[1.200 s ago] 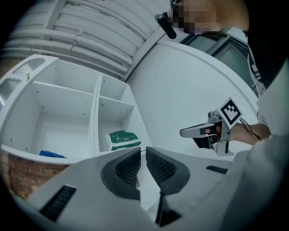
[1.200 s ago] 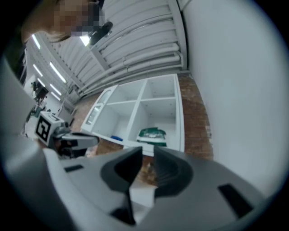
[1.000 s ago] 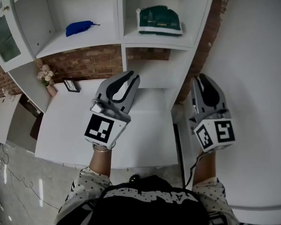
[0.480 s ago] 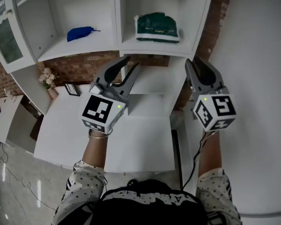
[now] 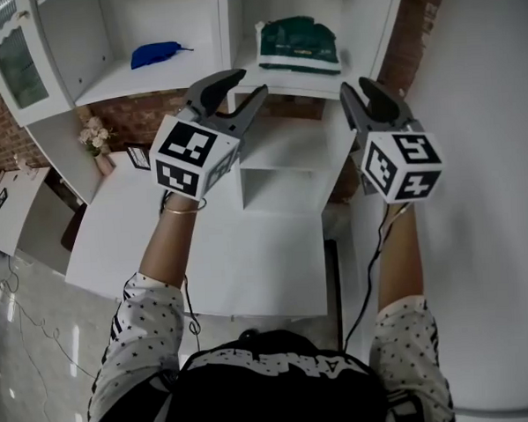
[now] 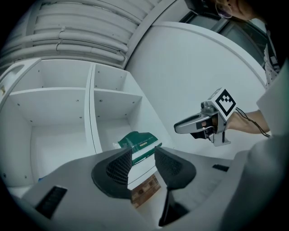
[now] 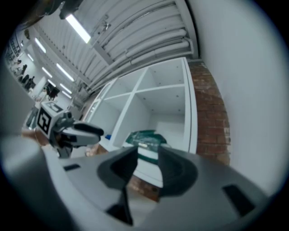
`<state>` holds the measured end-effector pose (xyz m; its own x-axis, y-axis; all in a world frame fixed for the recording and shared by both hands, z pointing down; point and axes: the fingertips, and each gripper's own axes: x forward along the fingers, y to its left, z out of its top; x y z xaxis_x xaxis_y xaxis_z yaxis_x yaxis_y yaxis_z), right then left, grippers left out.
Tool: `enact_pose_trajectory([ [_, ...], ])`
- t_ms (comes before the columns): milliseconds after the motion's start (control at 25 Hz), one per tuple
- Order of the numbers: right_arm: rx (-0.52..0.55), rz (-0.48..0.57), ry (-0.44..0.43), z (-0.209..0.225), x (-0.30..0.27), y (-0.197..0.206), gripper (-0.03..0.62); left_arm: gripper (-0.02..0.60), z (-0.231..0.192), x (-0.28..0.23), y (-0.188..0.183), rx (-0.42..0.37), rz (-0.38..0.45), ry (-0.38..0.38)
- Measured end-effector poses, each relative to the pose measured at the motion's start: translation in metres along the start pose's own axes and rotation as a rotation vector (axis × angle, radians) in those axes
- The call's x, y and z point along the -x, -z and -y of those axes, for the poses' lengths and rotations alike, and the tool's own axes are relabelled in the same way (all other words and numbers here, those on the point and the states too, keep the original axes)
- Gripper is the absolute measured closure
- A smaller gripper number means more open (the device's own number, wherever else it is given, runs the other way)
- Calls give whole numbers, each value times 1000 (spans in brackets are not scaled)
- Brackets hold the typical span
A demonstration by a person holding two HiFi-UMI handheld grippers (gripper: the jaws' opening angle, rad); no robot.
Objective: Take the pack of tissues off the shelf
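The green and white pack of tissues (image 5: 298, 43) lies on the right-hand shelf board of the white shelf unit (image 5: 229, 40). It shows beyond both sets of jaws, in the left gripper view (image 6: 137, 145) and the right gripper view (image 7: 145, 140). My left gripper (image 5: 235, 88) is raised below and left of the pack, its jaws opening with nothing between them. My right gripper (image 5: 368, 99) is up at the shelf's right edge, below and right of the pack, jaws opening and empty. Neither touches the pack.
A blue object (image 5: 154, 53) lies in the left shelf compartment. A glass-door cabinet (image 5: 13, 60) stands at the far left. Below are a white table (image 5: 204, 253), a small flower vase (image 5: 93, 140), a picture frame (image 5: 138, 157) and a brick wall (image 5: 413, 30).
Both grippers have risen from over the table up toward the shelf, and their jaws have spread wider. The pack has not moved on its shelf.
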<state>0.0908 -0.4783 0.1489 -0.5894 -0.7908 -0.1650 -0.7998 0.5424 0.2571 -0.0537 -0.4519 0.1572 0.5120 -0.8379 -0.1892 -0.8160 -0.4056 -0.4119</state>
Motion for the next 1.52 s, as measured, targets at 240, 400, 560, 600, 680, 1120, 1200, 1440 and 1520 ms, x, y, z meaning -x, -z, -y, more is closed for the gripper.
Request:
enact_pose_trajectory([
  [240, -4, -65, -11, 11, -23, 6, 447, 391, -14, -20, 8, 2, -61, -8],
  [400, -16, -98, -12, 16, -36, 10, 439, 383, -20, -34, 14, 47, -81, 3],
  [560, -10, -143, -19, 19, -52, 14, 428, 382, -29, -47, 20, 88, -125, 0],
  [600, -10, -154, -21, 20, -55, 15, 424, 379, -30, -50, 21, 93, -133, 1],
  [680, -12, -172, -18, 22, -61, 17, 421, 370, -34, -53, 23, 101, -145, 0],
  [1120, -33, -264, -17, 27, -84, 30, 398, 348, -40, -74, 33, 158, -201, 21],
  [1200, -37, -275, -16, 29, -86, 31, 398, 348, -39, -77, 35, 153, -213, 24],
  [1440, -58, -292, -18, 32, -93, 34, 398, 348, -39, -86, 33, 153, -240, 14],
  [1520, -44, -296, -9, 32, -96, 34, 398, 348, -39, -89, 33, 147, -254, 8],
])
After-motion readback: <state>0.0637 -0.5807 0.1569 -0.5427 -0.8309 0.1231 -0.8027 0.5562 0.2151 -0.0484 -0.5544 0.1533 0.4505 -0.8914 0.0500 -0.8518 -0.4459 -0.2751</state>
